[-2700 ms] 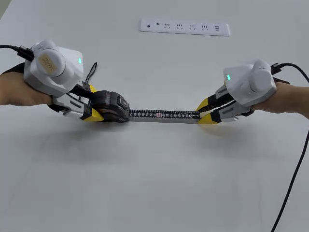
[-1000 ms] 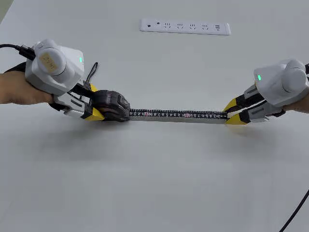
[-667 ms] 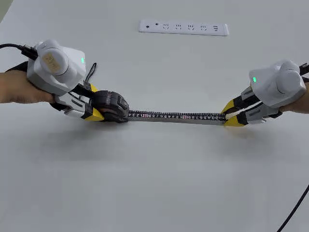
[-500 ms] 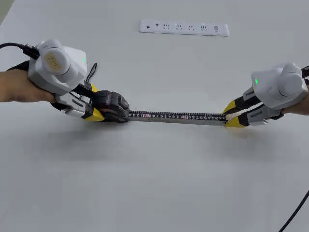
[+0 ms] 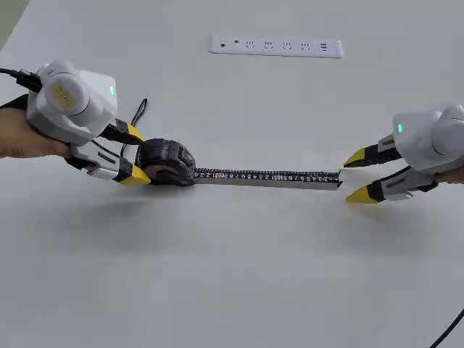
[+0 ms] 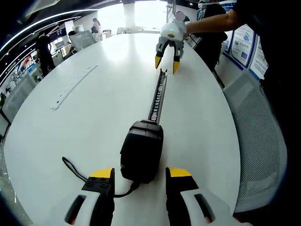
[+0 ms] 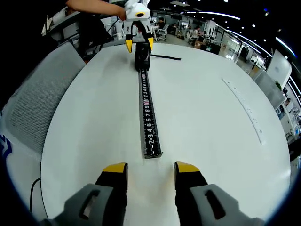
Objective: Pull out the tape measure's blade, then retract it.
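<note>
The black tape measure (image 5: 165, 161) lies on the white table with its blade (image 5: 268, 176) pulled out to the right and flat on the surface. My left gripper (image 5: 136, 154) is open, its yellow tips flanking the rear of the case (image 6: 142, 149) without clamping it. My right gripper (image 5: 357, 177) is open just past the blade's hook end (image 7: 153, 154), which lies free in front of its tips (image 7: 151, 168). The blade (image 7: 147, 117) runs straight away to the case (image 7: 142, 52). The right gripper (image 6: 165, 61) shows at the blade's far end in the left gripper view.
A white power strip (image 5: 276, 46) lies at the far side of the table. The case's black wrist strap (image 5: 139, 109) trails behind it by my left gripper. A black cable (image 5: 446, 330) crosses the bottom right corner. Chairs and people stand beyond the table edge (image 7: 61, 108).
Both grippers have opened. The right one let go of the blade tip and drew back to the right; the left one released the case. The blade stays extended.
</note>
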### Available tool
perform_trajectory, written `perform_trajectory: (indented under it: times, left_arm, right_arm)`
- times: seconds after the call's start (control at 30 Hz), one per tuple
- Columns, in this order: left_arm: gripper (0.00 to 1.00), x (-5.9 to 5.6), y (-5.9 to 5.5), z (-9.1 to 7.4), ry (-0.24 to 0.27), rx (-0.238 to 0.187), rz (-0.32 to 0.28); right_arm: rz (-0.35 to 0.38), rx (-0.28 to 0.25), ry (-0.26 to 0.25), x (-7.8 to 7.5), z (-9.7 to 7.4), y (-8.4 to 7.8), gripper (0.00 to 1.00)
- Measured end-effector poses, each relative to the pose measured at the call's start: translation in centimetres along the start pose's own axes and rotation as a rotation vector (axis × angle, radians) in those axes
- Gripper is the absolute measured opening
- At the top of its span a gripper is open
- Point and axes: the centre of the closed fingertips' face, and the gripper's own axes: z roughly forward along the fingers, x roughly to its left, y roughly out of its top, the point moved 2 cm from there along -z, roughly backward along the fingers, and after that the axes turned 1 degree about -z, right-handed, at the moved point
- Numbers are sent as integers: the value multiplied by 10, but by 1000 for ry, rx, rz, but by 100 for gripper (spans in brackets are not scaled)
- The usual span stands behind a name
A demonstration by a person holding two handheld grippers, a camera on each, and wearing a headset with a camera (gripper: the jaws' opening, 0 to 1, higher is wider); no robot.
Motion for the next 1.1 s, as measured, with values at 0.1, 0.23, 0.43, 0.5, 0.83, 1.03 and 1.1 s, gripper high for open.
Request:
perform_trajectory:
  times: [0.1, 0.23, 0.43, 0.5, 0.83, 1.03, 1.1]
  left_arm:
    - [46, -3, -1, -2, 11, -14, -12]
    - [54, -7, -1, -8, 35, -39, -31]
    - [65, -11, -1, -18, 85, -83, -87]
    - [66, -13, -1, -22, 99, -98, -98]
    - [76, -24, 5, -32, 165, -180, -156]
    - [81, -32, 9, -36, 200, -211, -202]
    - [82, -34, 10, -37, 221, -232, -224]
  right_arm:
    - [24, -19, -20, 1, -4, 2, 45]
    - [67, -45, -53, 3, -10, 7, 51]
    - [135, -80, -100, 8, -17, 15, 62]
    - [170, -89, -116, 10, -18, 17, 66]
    - [278, -141, -198, 20, -26, 23, 81]
    - [338, -183, -251, 29, -31, 29, 88]
    - [363, -198, -276, 31, -33, 30, 90]
